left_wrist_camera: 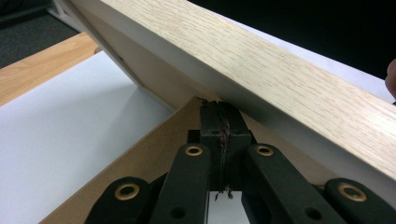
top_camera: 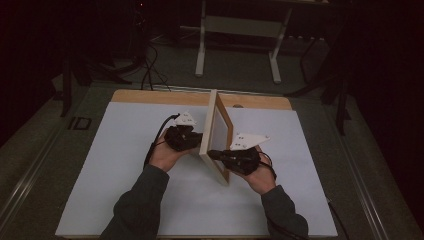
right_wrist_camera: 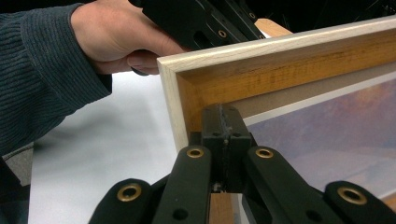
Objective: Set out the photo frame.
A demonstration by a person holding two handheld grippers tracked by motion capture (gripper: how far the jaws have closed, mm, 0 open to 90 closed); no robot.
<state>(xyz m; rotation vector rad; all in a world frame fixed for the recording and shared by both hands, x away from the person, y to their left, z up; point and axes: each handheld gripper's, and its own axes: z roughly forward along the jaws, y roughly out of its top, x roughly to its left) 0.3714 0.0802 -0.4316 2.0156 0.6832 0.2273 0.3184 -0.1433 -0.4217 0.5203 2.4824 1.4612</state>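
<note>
You have the picture frame standing on edge at the middle of the desk. Left gripper jaws shut behind it on its backing-board stand (apparently), right gripper shut against its front; releasing remains.

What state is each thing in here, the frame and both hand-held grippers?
Picture frame: standing on edge on the white mat, between the grippers.
Left hand-held gripper: jaws shut, tips at the frame's back.
Right hand-held gripper: jaws shut, tips at the frame's front.
</note>
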